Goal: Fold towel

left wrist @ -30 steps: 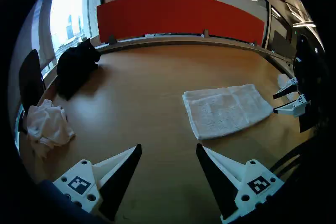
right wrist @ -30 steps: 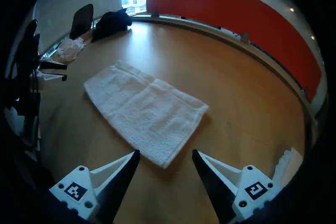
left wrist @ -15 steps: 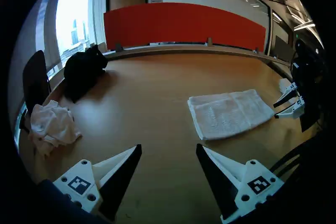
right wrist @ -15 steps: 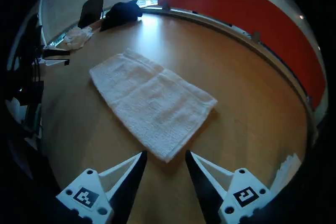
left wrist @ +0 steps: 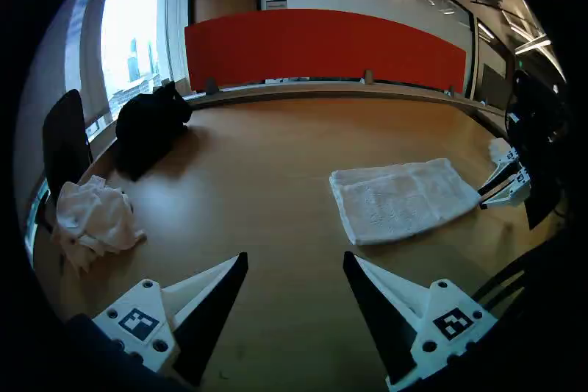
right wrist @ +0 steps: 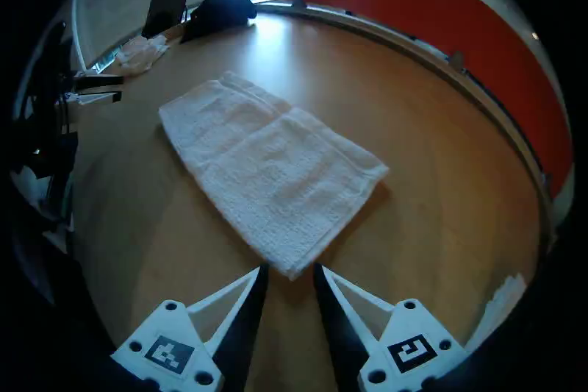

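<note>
While the left gripper view looks over the table (left wrist: 257,171), the left gripper (left wrist: 294,296) has its fingers spread wide with nothing in them. The towel (left wrist: 400,199) lies flat and folded, off to the right. The right gripper (left wrist: 485,198) is at its far end. In the right gripper view, the right gripper (right wrist: 290,293) has its fingers close together with a small gap. The near corner of the towel (right wrist: 272,168) sits between the tips, not pinched.

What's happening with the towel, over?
Right gripper slightly open, straddling near corner of towel. Left gripper open, well back. Crumpled cloth far aside, no obstacle.
</note>
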The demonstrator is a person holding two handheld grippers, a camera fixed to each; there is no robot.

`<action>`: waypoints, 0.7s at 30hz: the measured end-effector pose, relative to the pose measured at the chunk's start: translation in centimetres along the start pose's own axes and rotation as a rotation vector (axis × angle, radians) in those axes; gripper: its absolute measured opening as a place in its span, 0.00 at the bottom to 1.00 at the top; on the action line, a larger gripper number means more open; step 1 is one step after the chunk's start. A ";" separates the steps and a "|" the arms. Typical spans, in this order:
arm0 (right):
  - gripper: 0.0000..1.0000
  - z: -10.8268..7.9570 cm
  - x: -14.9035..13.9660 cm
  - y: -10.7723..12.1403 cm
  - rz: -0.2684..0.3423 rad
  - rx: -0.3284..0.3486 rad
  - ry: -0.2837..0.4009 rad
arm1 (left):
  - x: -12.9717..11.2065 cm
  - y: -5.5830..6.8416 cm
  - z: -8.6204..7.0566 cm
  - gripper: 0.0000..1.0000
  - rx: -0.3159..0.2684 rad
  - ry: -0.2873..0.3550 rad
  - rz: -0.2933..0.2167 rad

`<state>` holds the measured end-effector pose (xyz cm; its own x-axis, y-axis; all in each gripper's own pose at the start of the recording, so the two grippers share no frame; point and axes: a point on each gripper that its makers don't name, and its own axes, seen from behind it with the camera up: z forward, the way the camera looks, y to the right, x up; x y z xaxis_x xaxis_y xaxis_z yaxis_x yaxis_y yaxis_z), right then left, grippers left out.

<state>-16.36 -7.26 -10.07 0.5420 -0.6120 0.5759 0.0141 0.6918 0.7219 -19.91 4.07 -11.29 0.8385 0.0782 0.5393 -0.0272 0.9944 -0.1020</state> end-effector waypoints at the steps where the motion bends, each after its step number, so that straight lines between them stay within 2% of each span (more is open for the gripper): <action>1: 0.44 0.0 0.0 0.0 -0.002 0.002 -0.002 | 0.0 0.0 0.0 0.96 0.000 0.000 0.000; 10: 0.25 0.2 -0.1 0.0 -0.008 0.017 -0.009 | 0.1 -0.2 -0.1 0.96 0.002 0.001 0.007; 15: 0.08 0.2 0.0 -0.1 -0.008 0.021 -0.006 | 0.0 -0.2 -0.1 0.96 0.001 0.000 0.012; 17: 0.04 0.2 0.2 0.0 -0.007 0.019 -0.001 | 0.0 -0.2 -0.1 0.96 0.001 0.000 0.014; 21: 0.04 0.0 0.5 0.0 0.000 0.017 0.011 | 0.1 -0.1 0.0 0.96 -0.002 0.001 0.014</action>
<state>-16.07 -7.59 -9.80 0.5513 -0.6080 0.5714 0.0001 0.6849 0.7287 -19.84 3.96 -11.28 0.8385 0.0921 0.5370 -0.0377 0.9930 -0.1115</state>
